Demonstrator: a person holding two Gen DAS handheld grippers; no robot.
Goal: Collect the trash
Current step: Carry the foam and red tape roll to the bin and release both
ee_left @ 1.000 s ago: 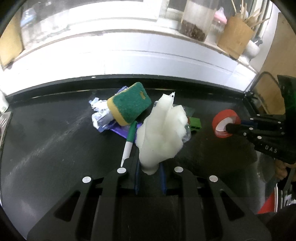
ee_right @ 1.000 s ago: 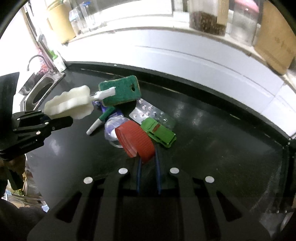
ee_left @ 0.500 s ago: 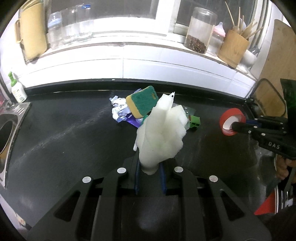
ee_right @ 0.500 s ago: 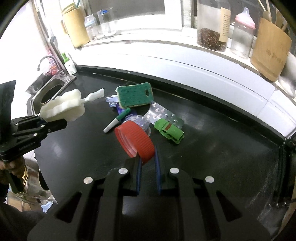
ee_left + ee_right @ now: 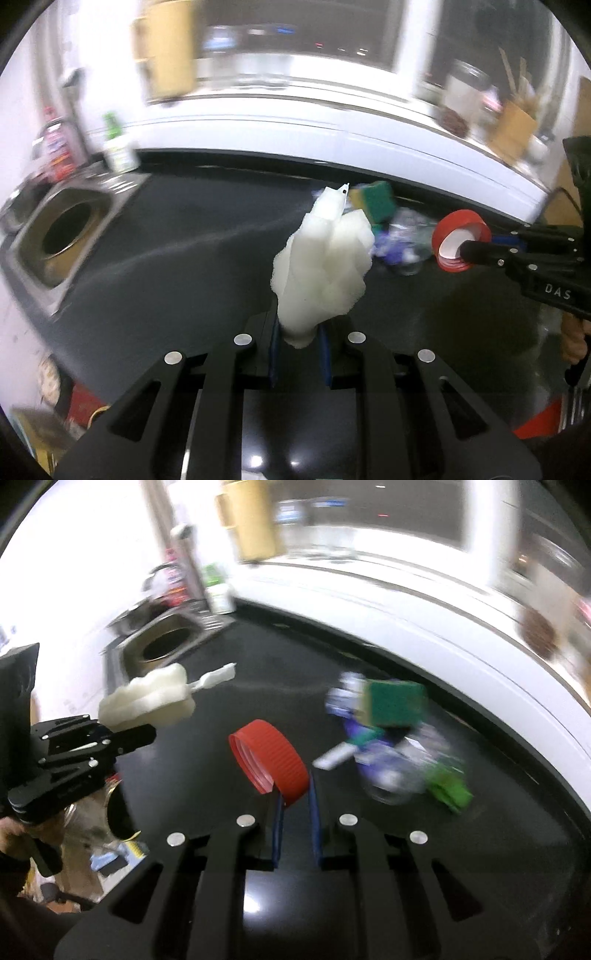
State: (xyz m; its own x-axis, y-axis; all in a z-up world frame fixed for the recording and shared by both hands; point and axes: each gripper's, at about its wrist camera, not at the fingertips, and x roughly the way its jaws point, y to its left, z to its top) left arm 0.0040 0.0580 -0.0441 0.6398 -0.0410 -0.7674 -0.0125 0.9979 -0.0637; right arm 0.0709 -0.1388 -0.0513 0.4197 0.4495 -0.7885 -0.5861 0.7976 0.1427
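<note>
Two grippers are each clamping one piece: the left gripper [image 5: 298, 338] is pinching a white foam sponge brush [image 5: 323, 266], the right gripper [image 5: 295, 805] a red bottle cap [image 5: 269, 762], both hanging above the black worktop [image 5: 177, 236]. Remaining clutter, with a green sponge [image 5: 395, 703], is lying near the back edge; the sink [image 5: 59, 236] is occupying the left end, bare surface between
</note>
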